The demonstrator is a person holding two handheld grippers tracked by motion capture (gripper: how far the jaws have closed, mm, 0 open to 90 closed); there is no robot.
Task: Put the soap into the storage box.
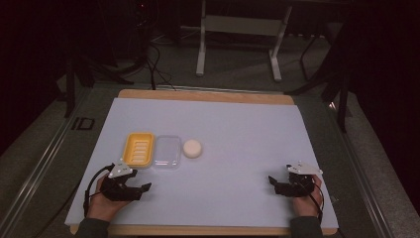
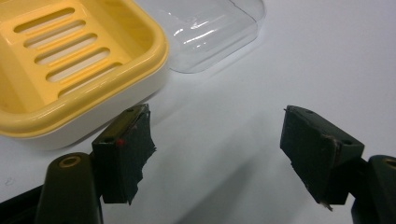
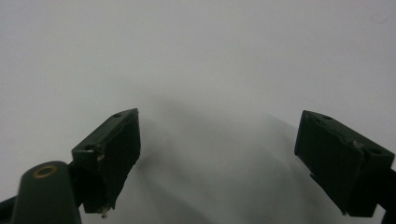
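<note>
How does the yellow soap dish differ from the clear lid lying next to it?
The yellow soap dish is opaque with a slotted floor; the clear lid is see-through and smooth. The dish lies nearer the left gripper, with the lid between it and the round white soap. Both are rounded rectangles of similar size, side by side, hollow side up.

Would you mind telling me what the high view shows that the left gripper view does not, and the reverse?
High view alone: the round white soap, the right gripper and both hands. Left gripper view alone: the slots in the yellow soap dish seen close, and the left gripper with its jaws apart, nothing between them. Shared: that dish, the clear lid beside it, and the white table cover.
</note>
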